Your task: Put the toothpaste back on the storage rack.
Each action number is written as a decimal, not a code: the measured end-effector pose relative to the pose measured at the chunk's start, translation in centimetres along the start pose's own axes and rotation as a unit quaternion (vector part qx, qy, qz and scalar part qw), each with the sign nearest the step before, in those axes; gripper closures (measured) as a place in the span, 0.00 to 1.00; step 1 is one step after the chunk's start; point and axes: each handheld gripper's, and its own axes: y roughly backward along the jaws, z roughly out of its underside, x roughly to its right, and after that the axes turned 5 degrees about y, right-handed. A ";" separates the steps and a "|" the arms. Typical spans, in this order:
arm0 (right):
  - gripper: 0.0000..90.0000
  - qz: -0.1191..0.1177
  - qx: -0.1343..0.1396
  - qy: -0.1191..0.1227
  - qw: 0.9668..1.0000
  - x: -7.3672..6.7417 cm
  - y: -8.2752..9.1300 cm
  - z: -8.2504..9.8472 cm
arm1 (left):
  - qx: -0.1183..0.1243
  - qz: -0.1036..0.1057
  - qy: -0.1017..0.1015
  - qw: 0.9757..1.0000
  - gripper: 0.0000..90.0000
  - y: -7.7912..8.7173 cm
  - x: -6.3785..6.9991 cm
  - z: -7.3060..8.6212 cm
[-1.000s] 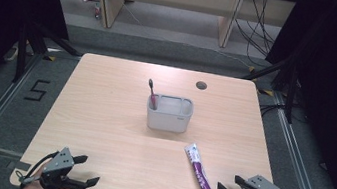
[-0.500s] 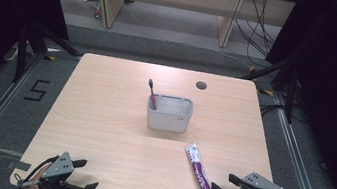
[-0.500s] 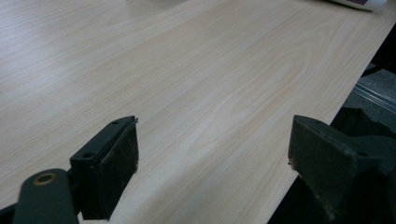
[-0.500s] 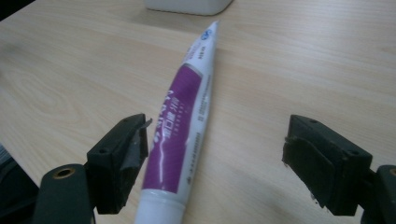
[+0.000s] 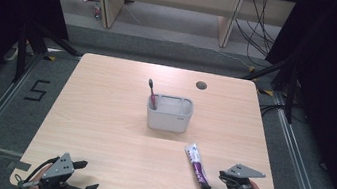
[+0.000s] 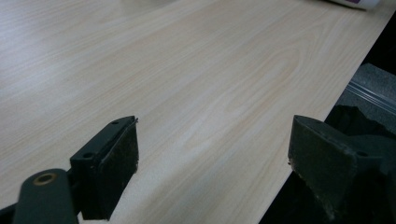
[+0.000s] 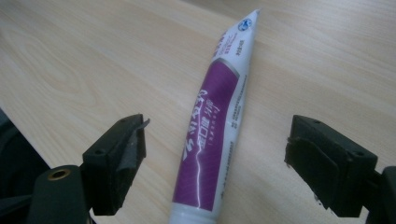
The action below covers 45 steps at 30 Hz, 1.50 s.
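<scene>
A purple and white toothpaste tube (image 5: pixel 198 167) lies flat on the wooden table (image 5: pixel 112 116), near its front right. My right gripper (image 5: pixel 214 187) is at the tube's cap end, held by a hand. In the right gripper view, that open gripper (image 7: pixel 215 163) has one jaw on each side of the tube (image 7: pixel 212 126) without touching it. My left gripper (image 5: pixel 87 176) is open at the table's front left. In its own view the left gripper (image 6: pixel 212 154) holds nothing and hangs over the front edge.
A grey holder (image 5: pixel 169 114) stands at the table's middle with a dark toothbrush (image 5: pixel 151 93) upright in its left compartment. A small round hole (image 5: pixel 201 85) is near the back edge. Black curtains and metal floor rails flank the table.
My right gripper has moved left, so its jaws now sit on either side of the tube's cap end. My left gripper has drifted slightly back toward the front edge.
</scene>
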 end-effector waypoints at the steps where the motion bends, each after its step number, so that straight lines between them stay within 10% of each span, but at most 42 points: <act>1: 0.24 0.001 0.000 0.021 1.000 0.2 -0.3 -0.2 | -0.001 0.001 -0.001 1.000 0.17 0.0 0.0 0.0; 45: 0.60 0.025 -0.179 0.037 0.983 -0.3 -5.9 -4.8 | -0.006 0.010 0.002 1.000 0.17 0.1 0.1 -0.1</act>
